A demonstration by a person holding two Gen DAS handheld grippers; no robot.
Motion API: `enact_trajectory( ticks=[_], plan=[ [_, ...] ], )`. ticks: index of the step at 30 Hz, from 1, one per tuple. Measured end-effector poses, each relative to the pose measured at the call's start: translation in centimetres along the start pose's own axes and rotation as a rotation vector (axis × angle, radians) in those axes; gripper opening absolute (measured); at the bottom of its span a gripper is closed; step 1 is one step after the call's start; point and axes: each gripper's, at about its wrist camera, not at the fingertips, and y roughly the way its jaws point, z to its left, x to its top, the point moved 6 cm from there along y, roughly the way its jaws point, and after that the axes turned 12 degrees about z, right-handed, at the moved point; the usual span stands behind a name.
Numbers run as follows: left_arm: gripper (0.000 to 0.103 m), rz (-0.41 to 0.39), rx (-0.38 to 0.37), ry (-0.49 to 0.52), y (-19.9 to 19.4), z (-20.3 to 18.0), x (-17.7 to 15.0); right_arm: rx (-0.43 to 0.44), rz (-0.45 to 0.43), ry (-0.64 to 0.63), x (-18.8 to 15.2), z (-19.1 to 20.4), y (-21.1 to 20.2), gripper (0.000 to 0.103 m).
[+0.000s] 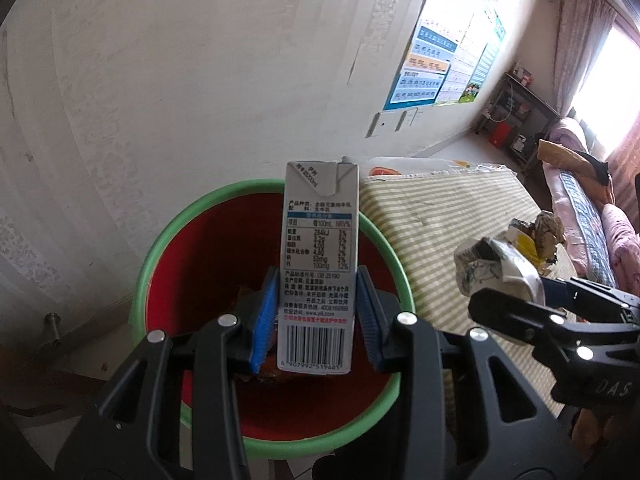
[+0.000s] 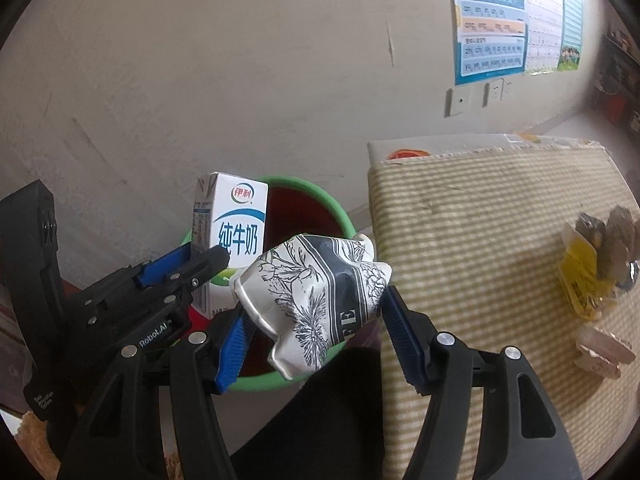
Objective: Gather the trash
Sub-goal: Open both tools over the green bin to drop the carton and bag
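Note:
My left gripper (image 1: 316, 320) is shut on a white and blue milk carton (image 1: 318, 264) and holds it upright over the red bin with a green rim (image 1: 160, 240). The carton (image 2: 236, 236) and left gripper (image 2: 188, 272) also show in the right wrist view, above the bin (image 2: 340, 212). My right gripper (image 2: 316, 332) is shut on a crushed paper cup (image 2: 316, 296) with black floral print, just above the bin's near rim. That cup (image 1: 492, 268) and the right gripper (image 1: 520, 304) show in the left wrist view, over the table edge.
A table with a green-striped cloth (image 2: 480, 240) stands right of the bin. Crumpled yellow and grey wrappers (image 2: 592, 264) and pale scraps (image 2: 600, 348) lie on its right side. A plastered wall (image 1: 200, 80) is close behind the bin. A sofa (image 1: 580, 200) is at far right.

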Motion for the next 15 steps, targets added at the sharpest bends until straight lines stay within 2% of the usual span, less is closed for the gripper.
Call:
enact_trajectory(
  ticks=[10, 11, 13, 15],
  plan=[
    [0.037, 0.011, 0.011, -0.033, 0.4, 0.7, 0.0, 0.035, 0.014, -0.029, 1.4, 1.5, 0.9, 0.063],
    [0.039, 0.013, 0.011, -0.041, 0.4, 0.9, 0.0, 0.041, 0.019, -0.035, 1.4, 1.7, 1.1, 0.063],
    [0.056, 0.011, 0.009, -0.058, 0.4, 1.2, -0.1, 0.048, 0.029, -0.04, 1.3, 1.9, 1.3, 0.063],
    [0.061, 0.002, 0.02, -0.066, 0.2, 1.4, -0.1, 0.062, 0.031, -0.03, 1.3, 1.8, 1.4, 0.069]
  ],
)
